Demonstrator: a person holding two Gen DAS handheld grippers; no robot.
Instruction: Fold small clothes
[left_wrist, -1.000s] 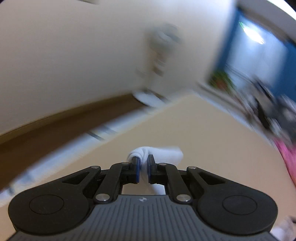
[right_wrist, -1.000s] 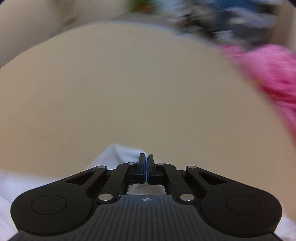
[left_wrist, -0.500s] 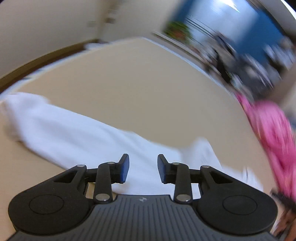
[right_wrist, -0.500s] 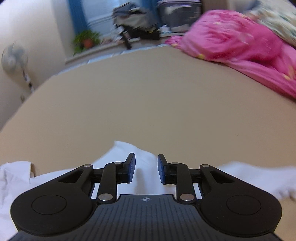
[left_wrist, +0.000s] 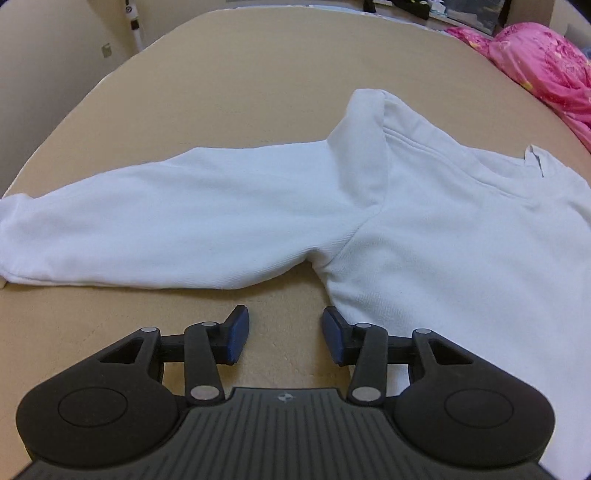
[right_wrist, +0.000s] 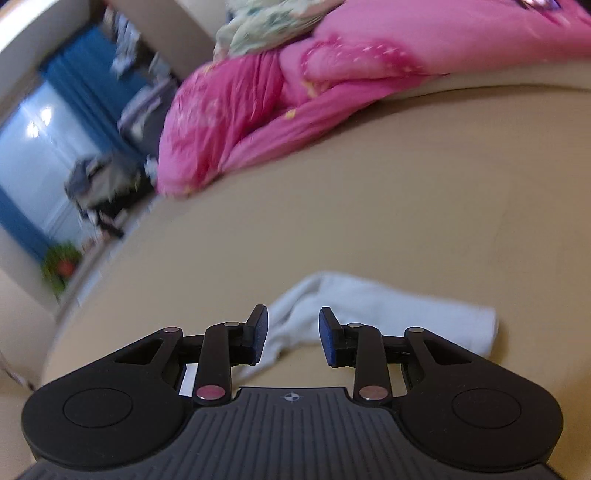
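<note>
A white long-sleeved sweatshirt (left_wrist: 424, 236) lies flat on the tan bed surface (left_wrist: 236, 92). One sleeve (left_wrist: 155, 218) stretches out to the left, the collar is at the right. My left gripper (left_wrist: 283, 338) is open and empty, just short of the armpit, over bare surface. In the right wrist view the other white sleeve (right_wrist: 388, 306) lies just ahead of my right gripper (right_wrist: 292, 334), which is open and empty.
A pink quilt (right_wrist: 295, 96) is piled at the far side of the bed and also shows in the left wrist view (left_wrist: 543, 62). Beyond the bed edge are a blue curtain (right_wrist: 85, 77), clutter and a potted plant (right_wrist: 61, 262).
Both grippers were shut on the white garment a second ago, then opened and let go. The sweatshirt now lies spread out. Both grippers have drawn back from it.
</note>
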